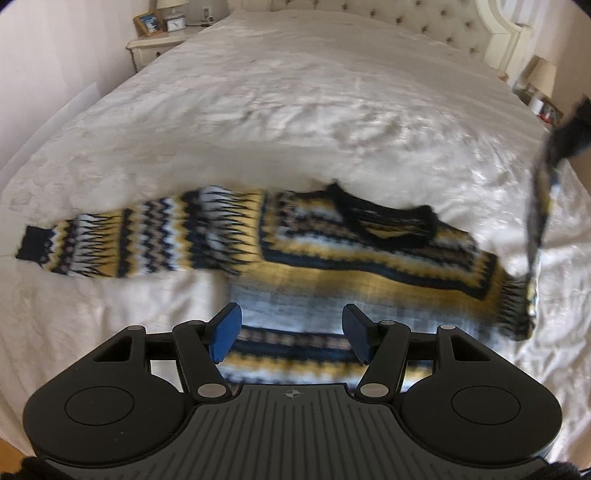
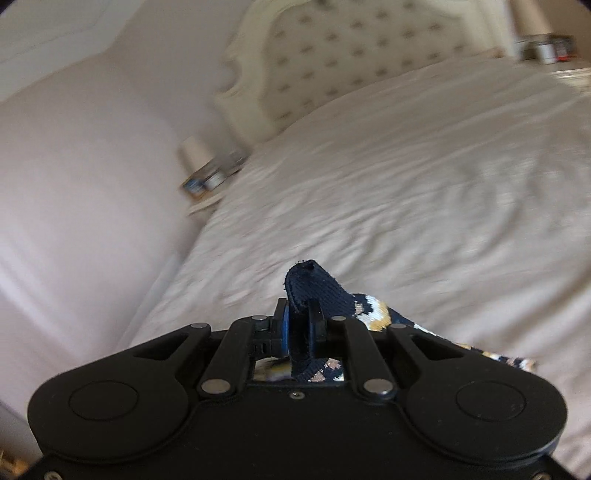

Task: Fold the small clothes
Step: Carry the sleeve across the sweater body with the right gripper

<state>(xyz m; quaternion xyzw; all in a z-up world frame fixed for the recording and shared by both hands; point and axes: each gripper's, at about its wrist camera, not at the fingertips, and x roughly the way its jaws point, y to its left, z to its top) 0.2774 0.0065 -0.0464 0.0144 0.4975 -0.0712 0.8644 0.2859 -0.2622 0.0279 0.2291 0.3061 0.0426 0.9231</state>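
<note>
A wide bed (image 1: 295,92) was covered by a creased white bedspread and backed by a tufted cream headboard (image 1: 424,18). A cream nightstand (image 1: 155,46) with a framed picture (image 1: 147,23) was set against a pale wall (image 1: 48,55). A lamp (image 1: 545,75) was seen opposite.

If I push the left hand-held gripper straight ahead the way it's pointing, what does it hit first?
Most likely the sweater: the open left hand-held gripper points at its striped body lying on the bed. Depth is blurred, so this is a judgement.
</note>
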